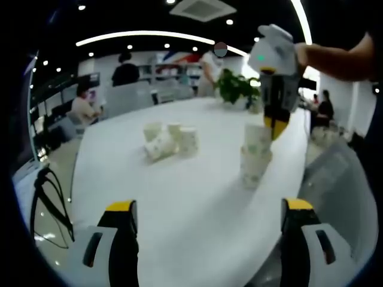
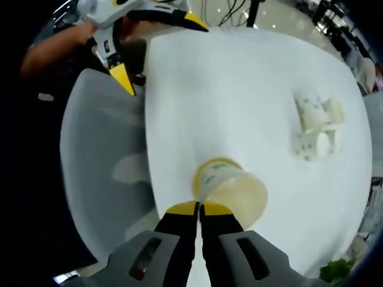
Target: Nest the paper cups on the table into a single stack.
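A short stack of white paper cups (image 1: pixel 254 160) stands on the white table (image 1: pixel 197 197) at the right. My right gripper (image 1: pixel 276 122) comes down from above it, shut on the rim of the top cup (image 1: pixel 257 137). In the right gripper view the closed jaws (image 2: pixel 200 208) pinch that cup's (image 2: pixel 232 188) near rim, seen from above. A loose group of several cups (image 1: pixel 170 141), some lying on their sides, sits mid-table and shows far right in the right gripper view (image 2: pixel 316 127). My left gripper (image 1: pixel 209 210) hovers open over the near edge, holding nothing, and shows top left in the right gripper view (image 2: pixel 158 51).
A grey chair (image 2: pixel 102 149) stands against the table edge beside the stack. A potted plant (image 1: pixel 236 86) sits at the table's far end. People sit and stand in the background office. A black cable frame (image 1: pixel 51 203) is on the floor at the left.
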### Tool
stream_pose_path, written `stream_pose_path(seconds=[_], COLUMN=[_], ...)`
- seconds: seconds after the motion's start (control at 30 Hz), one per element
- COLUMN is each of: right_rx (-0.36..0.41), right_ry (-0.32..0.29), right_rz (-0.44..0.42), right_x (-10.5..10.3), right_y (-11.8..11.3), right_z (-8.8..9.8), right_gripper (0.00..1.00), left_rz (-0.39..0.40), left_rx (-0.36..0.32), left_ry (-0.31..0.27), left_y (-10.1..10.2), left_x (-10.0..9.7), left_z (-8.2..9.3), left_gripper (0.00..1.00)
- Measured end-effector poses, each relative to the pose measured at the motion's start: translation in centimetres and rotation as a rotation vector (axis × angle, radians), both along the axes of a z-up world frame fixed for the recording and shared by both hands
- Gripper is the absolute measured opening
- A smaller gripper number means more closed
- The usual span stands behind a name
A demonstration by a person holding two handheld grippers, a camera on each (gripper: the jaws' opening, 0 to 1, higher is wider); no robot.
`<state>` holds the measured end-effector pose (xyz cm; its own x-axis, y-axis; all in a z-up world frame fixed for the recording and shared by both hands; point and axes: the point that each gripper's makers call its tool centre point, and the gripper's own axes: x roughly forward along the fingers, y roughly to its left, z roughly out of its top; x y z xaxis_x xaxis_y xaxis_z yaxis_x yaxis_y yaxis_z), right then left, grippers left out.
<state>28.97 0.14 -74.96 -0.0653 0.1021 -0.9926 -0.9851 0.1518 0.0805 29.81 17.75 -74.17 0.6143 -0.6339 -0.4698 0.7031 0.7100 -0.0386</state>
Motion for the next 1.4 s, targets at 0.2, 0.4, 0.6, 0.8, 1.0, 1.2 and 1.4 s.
stream_pose_path(seconds=[0.2, 0.4, 0.6, 0.8, 1.0, 1.2, 1.4], right_rx=[-0.015, -0.037, -0.052, 0.013, 0.062, 0.137, 0.286], right_ry=[-0.015, -0.044, -0.063, -0.080, -0.068, -0.061, -0.082], right_rz=[0.005, 0.016, 0.035, 0.054, 0.034, 0.017, -0.042], right_x=[0.0, -0.1, -0.4, -0.1, -0.2, -0.1, 1.0], right_y=[0.0, 0.0, -0.1, 0.7, 0.9, 1.2, 1.4], right_z=[-0.5, -1.5, -2.4, -2.3, -2.1, -1.6, -0.3], right_gripper=[0.00, 0.00, 0.00, 0.00, 0.07, 0.12, 0.24], left_rz=[0.003, 0.003, 0.001, -0.007, -0.015, -0.021, -0.029], left_rx=[-0.003, -0.005, -0.002, 0.000, -0.006, -0.005, -0.001], left_ry=[0.001, -0.002, 0.005, 0.009, 0.009, 0.011, 0.009], left_y=[0.0, 0.0, 0.0, -0.2, -0.5, -0.8, -1.0], left_x=[0.0, 0.0, -0.2, -0.3, -0.2, -0.1, -0.1], left_z=[0.0, 0.1, -0.3, -0.4, -0.4, -0.4, -0.2], left_gripper=[0.99, 0.99, 0.99, 0.99, 0.99, 0.99, 0.99])
